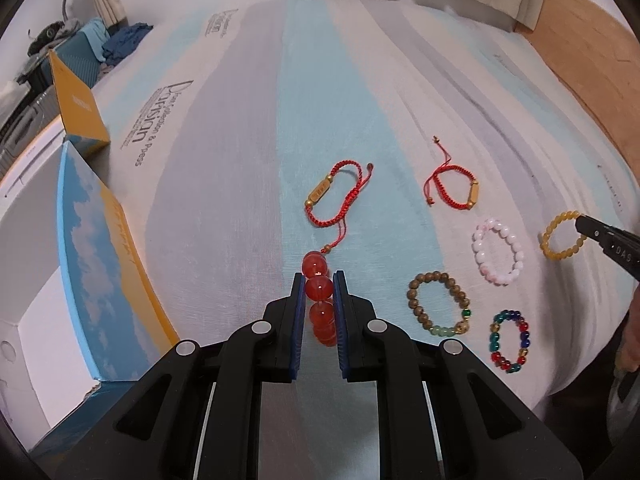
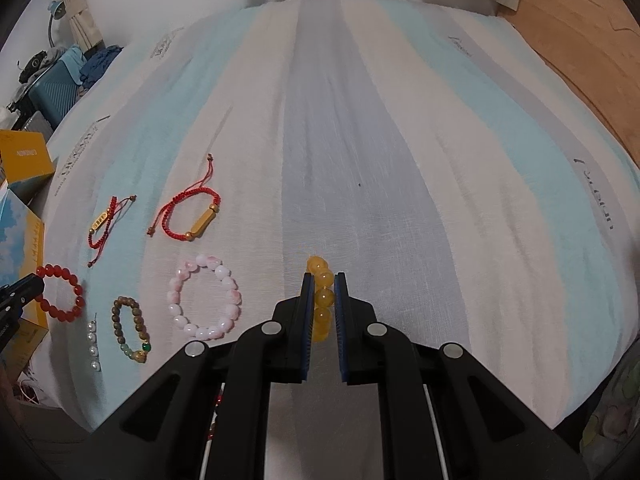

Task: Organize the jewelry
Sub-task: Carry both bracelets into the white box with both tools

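My left gripper [image 1: 319, 280] is shut on a red bead bracelet [image 1: 319, 288], seen edge-on between the blue pads; in the right wrist view the red bracelet [image 2: 60, 292] is a ring at the far left. My right gripper [image 2: 323, 280] is shut on a yellow bead bracelet [image 2: 322, 300]; in the left wrist view the yellow bracelet [image 1: 560, 236] sits at the far right, held by the right gripper's black fingers [image 1: 604, 236]. Both rest on or just above the striped bedsheet [image 2: 400, 160].
On the sheet lie two red cord bracelets [image 1: 336, 196] [image 1: 452, 188], a pink bead bracelet [image 1: 496, 252], a brown wooden bead bracelet [image 1: 438, 304], a multicoloured bead bracelet [image 1: 510, 340] and a short pearl strand [image 2: 94, 344]. Open blue and yellow boxes [image 1: 92, 272] stand at the left.
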`<action>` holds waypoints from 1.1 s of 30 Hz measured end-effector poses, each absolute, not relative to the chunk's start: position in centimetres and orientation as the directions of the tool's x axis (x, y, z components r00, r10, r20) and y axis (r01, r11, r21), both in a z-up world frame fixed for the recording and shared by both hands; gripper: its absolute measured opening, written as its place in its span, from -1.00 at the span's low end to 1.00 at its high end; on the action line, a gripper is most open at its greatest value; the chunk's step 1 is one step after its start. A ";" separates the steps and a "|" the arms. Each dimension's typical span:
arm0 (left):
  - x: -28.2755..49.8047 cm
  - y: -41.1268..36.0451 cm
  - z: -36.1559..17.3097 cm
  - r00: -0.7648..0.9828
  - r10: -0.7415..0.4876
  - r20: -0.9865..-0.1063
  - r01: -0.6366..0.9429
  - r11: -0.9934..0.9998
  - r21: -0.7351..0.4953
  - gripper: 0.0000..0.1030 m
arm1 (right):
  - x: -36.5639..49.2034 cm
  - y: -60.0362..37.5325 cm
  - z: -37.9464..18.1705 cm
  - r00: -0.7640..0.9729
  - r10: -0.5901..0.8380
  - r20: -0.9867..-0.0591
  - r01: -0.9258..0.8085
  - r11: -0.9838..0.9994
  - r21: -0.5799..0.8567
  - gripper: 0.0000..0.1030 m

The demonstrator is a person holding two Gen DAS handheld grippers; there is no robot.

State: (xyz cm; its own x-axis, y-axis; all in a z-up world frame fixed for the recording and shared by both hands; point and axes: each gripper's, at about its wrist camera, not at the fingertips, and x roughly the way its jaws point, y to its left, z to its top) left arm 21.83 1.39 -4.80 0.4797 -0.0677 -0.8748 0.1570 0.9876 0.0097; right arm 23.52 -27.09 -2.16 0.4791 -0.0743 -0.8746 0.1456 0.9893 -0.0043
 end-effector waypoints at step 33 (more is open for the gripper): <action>18.2 6.3 5.5 0.575 -0.087 -0.813 0.130 0.991 -0.015 -0.75 | 22.1 -18.6 6.3 0.577 -0.027 -0.816 0.051 0.999 0.004 -0.82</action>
State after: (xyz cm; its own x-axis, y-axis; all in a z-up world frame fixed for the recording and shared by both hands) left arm 18.18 6.29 5.54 0.5750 -0.0873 -0.8135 0.1299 0.9914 -0.0146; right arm 22.08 -18.56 6.30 0.5773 -0.0267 -0.8161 0.0512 0.9987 0.0036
